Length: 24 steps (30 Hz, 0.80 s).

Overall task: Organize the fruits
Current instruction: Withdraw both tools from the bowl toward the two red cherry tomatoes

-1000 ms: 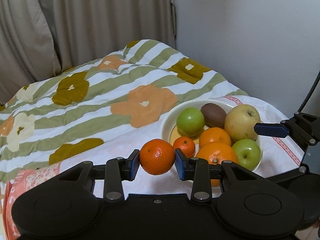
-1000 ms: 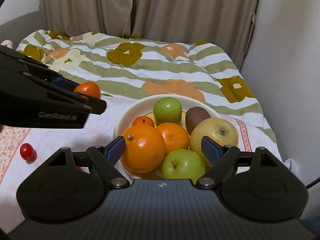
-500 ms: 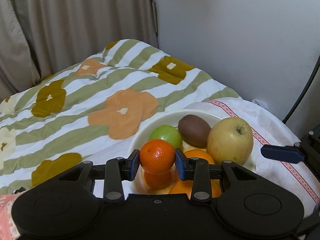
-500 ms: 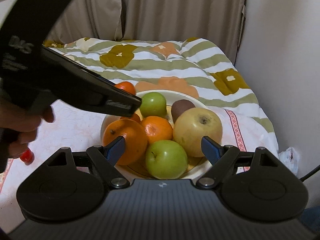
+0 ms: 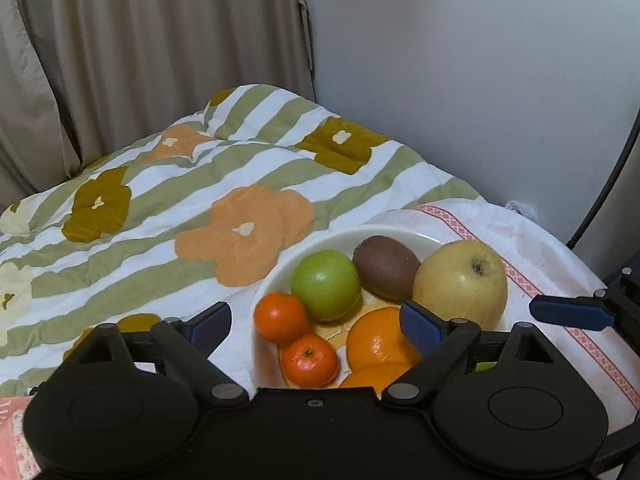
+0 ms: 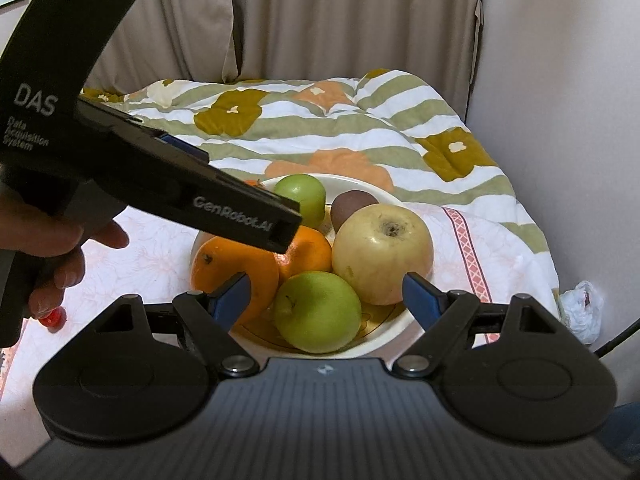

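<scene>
A white bowl [image 5: 276, 276] holds fruit: two small mandarins [image 5: 281, 317] side by side at its left, a green apple [image 5: 325, 285], a kiwi [image 5: 386, 267], a yellow apple [image 5: 460, 284] and oranges [image 5: 376, 340]. My left gripper [image 5: 316, 326] is open and empty just above the bowl's near left side. My right gripper [image 6: 326, 296] is open and empty at the bowl's [image 6: 384, 336] near edge, over a second green apple [image 6: 318, 312]. The left gripper's body [image 6: 160, 184] hides the mandarins in the right wrist view.
The bowl stands on a pink patterned cloth [image 6: 492, 248] beside a striped floral quilt [image 5: 180, 200]. A small red fruit [image 6: 52, 317] lies on the cloth at the left. A wall [image 5: 480, 80] and curtain are behind. A crumpled white bag [image 6: 582, 310] lies at the right.
My left gripper has opened and let go of the mandarin, which now lies in the bowl beside the other small mandarin. The right gripper has moved slightly closer to the bowl.
</scene>
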Tool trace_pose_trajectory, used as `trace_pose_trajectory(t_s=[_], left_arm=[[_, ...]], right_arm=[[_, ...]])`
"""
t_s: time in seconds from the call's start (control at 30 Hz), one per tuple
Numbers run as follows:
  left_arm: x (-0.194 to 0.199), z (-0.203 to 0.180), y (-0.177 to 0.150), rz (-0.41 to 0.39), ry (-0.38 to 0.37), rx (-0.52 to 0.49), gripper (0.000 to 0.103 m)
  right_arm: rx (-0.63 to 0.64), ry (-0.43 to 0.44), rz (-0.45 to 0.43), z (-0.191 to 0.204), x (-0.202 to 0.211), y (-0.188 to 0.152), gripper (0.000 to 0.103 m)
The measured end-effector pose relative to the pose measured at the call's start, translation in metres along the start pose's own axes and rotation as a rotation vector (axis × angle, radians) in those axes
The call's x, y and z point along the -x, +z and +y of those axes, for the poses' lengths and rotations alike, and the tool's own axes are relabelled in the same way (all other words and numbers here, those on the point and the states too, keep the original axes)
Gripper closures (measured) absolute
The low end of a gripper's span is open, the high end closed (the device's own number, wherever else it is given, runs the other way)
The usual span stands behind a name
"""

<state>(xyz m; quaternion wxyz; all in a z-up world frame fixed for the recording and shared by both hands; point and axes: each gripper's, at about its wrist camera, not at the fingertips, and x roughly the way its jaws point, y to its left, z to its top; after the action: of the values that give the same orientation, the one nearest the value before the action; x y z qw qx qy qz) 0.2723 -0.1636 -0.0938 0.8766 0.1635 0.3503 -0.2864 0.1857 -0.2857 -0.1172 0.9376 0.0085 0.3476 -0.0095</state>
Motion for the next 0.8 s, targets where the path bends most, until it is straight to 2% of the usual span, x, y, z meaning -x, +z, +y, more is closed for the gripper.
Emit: trace_pose_trajectory(t_s=[0.23, 0.5, 0.73, 0.8], left_arm=[[0.015, 0.008, -0.008, -0.006, 0.015, 0.018, 0.009], [0.057, 0.025, -0.012, -0.057, 0.050, 0.047, 0.009], [0.114, 0.049, -0.029, -0.122, 0.144, 0.094, 0.006], [0.133, 0.058, -0.037, -0.138, 0.172, 0.117, 0.004]], right_arm=[[0.007, 0.003, -0.011, 0.007, 0.006, 0.001, 0.005], [0.020, 0.000, -0.045, 0.020, 0.030, 0.008, 0.005], [0.033, 0.003, -0.082, 0.038, 0.061, 0.017, 0.005], [0.036, 0.002, -0.085, 0.045, 0.070, 0.019, 0.000]])
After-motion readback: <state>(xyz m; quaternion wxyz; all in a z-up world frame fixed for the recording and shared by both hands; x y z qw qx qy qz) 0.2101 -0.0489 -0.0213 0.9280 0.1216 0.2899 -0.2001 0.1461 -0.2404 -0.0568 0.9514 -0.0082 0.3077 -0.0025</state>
